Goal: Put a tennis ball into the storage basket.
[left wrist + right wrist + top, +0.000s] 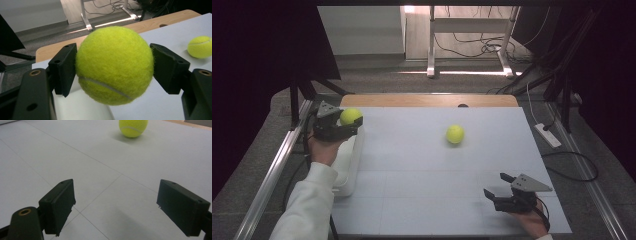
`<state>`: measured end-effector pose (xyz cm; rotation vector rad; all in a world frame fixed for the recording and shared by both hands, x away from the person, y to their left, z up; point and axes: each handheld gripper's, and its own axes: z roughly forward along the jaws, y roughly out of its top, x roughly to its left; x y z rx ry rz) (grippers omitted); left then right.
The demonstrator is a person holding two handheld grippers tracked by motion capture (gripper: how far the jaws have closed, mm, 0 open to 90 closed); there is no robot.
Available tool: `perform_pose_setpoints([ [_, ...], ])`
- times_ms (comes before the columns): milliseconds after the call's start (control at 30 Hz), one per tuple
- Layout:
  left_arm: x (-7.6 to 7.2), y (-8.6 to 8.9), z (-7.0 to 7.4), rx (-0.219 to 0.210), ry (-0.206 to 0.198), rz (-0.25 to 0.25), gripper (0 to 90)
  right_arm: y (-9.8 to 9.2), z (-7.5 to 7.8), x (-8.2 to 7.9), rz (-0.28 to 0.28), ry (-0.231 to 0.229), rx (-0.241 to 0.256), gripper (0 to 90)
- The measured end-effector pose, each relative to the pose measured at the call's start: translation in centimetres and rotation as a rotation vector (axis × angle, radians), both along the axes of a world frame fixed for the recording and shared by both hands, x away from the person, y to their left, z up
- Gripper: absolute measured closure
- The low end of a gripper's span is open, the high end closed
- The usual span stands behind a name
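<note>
White counter (pixel 422 170) carries a white container (pixel 348 165) at its left edge. Your left tool (pixel 343 123) is up over that container, jaws clamped on a tennis ball (pixel 114 65) on both sides. Your right tool (pixel 496 186) sits near the front right, jaws spread wide, nothing between them. Second tennis ball (pixel 455 134) rests mid-counter, well apart from both tools.
</note>
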<state>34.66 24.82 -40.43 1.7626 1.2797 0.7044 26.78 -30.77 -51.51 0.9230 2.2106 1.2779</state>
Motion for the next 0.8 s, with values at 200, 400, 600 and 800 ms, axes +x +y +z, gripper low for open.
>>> perform_pose_setpoints([
  [200, 0.0, 0.7, -0.1, 0.003, 0.006, 0.022, 26.7, 0.0, 0.0, 0.0, -0.002, 0.0, -0.001, 14.7],
  [400, 0.1, 1.3, -0.4, 0.004, 0.015, 0.04, 26.7, 0.0, 0.0, 0.0, -0.002, 0.0, -0.003, 14.7],
  [600, 0.2, 1.7, -0.6, 0.007, 0.022, 0.055, 26.7, 0.0, 0.0, 0.0, -0.003, -0.001, -0.003, 14.7],
  [800, 0.3, 2.2, -0.8, 0.01, 0.031, 0.071, 26.7, 0.0, 0.0, 0.0, 0.0, -0.002, -0.002, 14.7],
])
